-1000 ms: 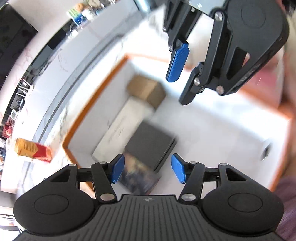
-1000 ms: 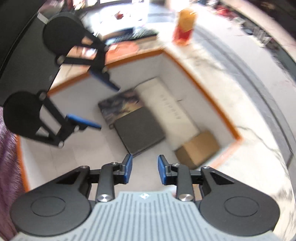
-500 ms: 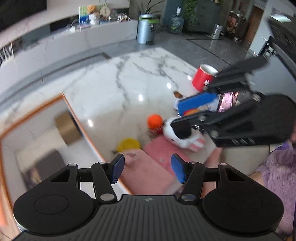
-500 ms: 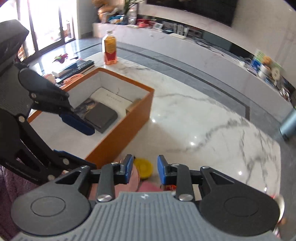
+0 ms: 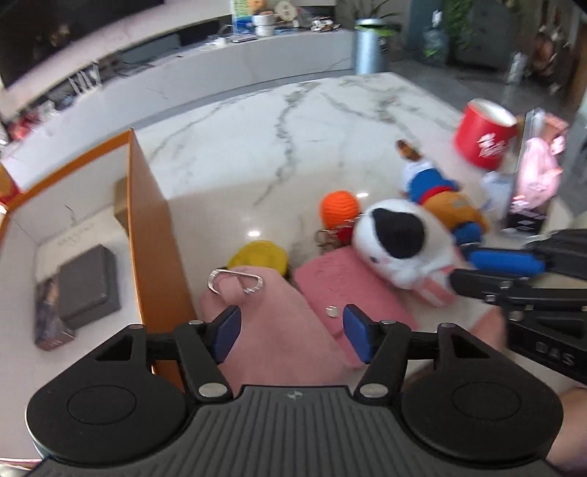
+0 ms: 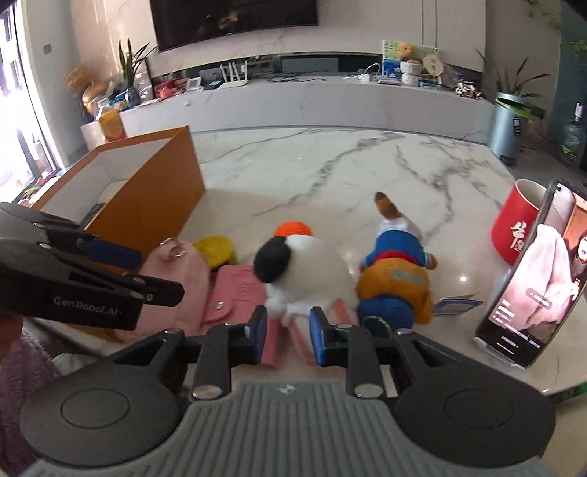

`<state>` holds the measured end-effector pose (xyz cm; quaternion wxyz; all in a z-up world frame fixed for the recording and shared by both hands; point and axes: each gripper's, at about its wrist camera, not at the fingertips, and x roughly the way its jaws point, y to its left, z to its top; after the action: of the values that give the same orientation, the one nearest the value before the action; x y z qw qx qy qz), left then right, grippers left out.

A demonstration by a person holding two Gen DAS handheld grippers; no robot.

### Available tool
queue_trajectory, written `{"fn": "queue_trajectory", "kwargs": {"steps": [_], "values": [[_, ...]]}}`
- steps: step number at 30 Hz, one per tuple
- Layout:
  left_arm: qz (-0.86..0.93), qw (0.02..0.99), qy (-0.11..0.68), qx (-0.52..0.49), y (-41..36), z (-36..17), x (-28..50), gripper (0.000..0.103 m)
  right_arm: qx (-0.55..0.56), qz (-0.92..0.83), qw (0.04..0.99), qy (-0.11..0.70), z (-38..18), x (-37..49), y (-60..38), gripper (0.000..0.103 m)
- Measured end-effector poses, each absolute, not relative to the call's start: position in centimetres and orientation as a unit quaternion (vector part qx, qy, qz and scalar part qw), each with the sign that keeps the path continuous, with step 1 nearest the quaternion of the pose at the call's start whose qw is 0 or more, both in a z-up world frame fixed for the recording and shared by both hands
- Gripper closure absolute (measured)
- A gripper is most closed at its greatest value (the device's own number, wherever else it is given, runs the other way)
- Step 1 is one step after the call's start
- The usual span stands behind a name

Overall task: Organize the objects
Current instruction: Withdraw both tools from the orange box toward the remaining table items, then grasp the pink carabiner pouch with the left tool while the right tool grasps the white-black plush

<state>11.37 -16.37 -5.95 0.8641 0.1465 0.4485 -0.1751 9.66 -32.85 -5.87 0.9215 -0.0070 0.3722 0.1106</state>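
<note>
At the desk's near edge, the left gripper (image 5: 290, 332) is hovering with released jaws over the pink pouch (image 5: 264, 323), directly ahead. The right gripper (image 6: 284, 339), jaws parted and empty, is facing the white plush (image 6: 304, 271) just beyond. The orange box (image 6: 146, 190) is standing farther left.

A home living room — wall-mounted television (image 6: 234, 16) above a long marble media console (image 6: 293, 97) crowded with routers, a framed picture and small ornaments. Potted plants (image 6: 128, 69) by a bright window, a metal bin (image 6: 508, 126) in the corner, glossy tiled floor beyond. In front, a marble table (image 6: 330, 172) strewn with soft toys (image 6: 304, 268) — household clutter, nothing industrial.
</note>
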Motion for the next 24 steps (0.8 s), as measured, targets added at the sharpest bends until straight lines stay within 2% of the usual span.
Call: {"fn": "queue_trajectory", "kwargs": {"steps": [2, 3, 5, 7, 11, 17, 24], "values": [[-0.155, 0.867, 0.446, 0.161, -17.2, -6.4, 11.6, 0.025, -0.027, 0.11, 0.925, 0.363, -6.1, 9.7, -32.7, 0.075], [-0.147, 0.868, 0.444, 0.17, -17.6, -6.5, 11.6, 0.026, -0.037, 0.109, 0.927, 0.358, -6.3, 9.9, -32.6, 0.071], [-0.15, 0.864, 0.445, 0.181, -18.3, -6.7, 11.5, 0.034, -0.053, 0.107, 0.931, 0.345, -6.8, 10.3, -32.2, 0.062], [-0.153, 0.856, 0.461, 0.179, -18.7, -7.3, 11.7, 0.034, -0.074, 0.108, 0.934, 0.334, -7.1, 10.7, -31.8, 0.061], [-0.119, 0.848, 0.48, 0.19, -18.5, -9.2, 12.8, 0.036, -0.108, 0.121, 0.932, 0.326, -8.1, 11.8, -31.4, 0.046], [-0.1, 0.844, 0.493, 0.186, -18.6, -10.0, 13.3, 0.036, -0.117, 0.128, 0.935, 0.311, -9.3, 12.8, -31.4, 0.041], [-0.081, 0.841, 0.502, 0.185, -18.9, -10.2, 13.7, 0.031, -0.061, 0.134, 0.937, 0.318, -9.6, 13.6, -32.9, 0.037]]}}
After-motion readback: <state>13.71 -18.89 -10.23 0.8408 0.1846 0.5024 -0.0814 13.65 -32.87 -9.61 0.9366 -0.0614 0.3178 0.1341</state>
